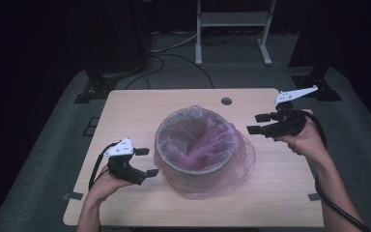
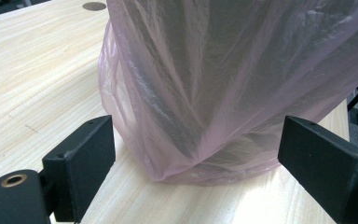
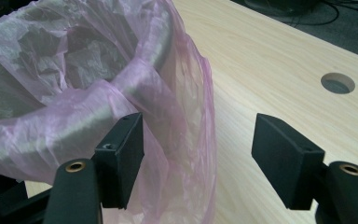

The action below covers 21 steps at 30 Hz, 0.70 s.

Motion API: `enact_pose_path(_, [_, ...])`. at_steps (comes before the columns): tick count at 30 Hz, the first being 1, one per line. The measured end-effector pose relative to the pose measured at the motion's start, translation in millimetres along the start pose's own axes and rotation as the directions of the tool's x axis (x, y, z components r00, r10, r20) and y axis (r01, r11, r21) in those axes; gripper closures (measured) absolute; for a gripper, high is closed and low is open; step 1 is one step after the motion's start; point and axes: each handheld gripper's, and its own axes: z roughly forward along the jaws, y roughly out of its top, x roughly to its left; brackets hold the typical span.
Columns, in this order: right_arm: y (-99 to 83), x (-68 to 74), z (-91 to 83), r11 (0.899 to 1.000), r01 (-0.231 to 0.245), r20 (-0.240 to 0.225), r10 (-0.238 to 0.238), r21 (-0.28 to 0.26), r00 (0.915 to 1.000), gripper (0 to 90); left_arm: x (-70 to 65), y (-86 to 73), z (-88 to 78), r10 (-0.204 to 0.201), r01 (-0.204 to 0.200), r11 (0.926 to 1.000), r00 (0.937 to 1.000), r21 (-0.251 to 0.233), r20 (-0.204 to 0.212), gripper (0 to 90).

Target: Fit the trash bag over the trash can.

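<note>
A round grey bin [image 1: 195,145] stands mid-table, lined with a thin pink plastic bag [image 1: 222,164] that drapes over its rim and down the outside. My left gripper [image 1: 147,162] rests low at the bin's left side, jaws open, nothing between them; in the left gripper view the bag [image 2: 205,93] hangs just ahead of the open gripper [image 2: 193,154]. My right gripper [image 1: 260,123] hovers at the bin's right rim, open and apart from the bag. In the right gripper view its left fingertip [image 3: 121,154] sits close beside the draped bag [image 3: 168,107], the gripper [image 3: 196,156] holding nothing.
The wooden table [image 1: 140,108] has a round cable hole [image 1: 226,101] behind the bin. Beyond the far edge are dark stands, cables and a white frame [image 1: 232,29] on the grey floor. Bare tabletop lies on both sides of the bin.
</note>
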Motion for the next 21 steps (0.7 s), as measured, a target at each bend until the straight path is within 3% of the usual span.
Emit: enact_pose_path(21, [-56.2, -19.8, 4.3, 0.997, -0.080, -0.006, 0.080, -0.017, 0.9968, 33.3, -1.3, -5.9, 6.5, -0.012, 0.012, 0.9997, 0.9999, 0.023, -0.005, 9.8])
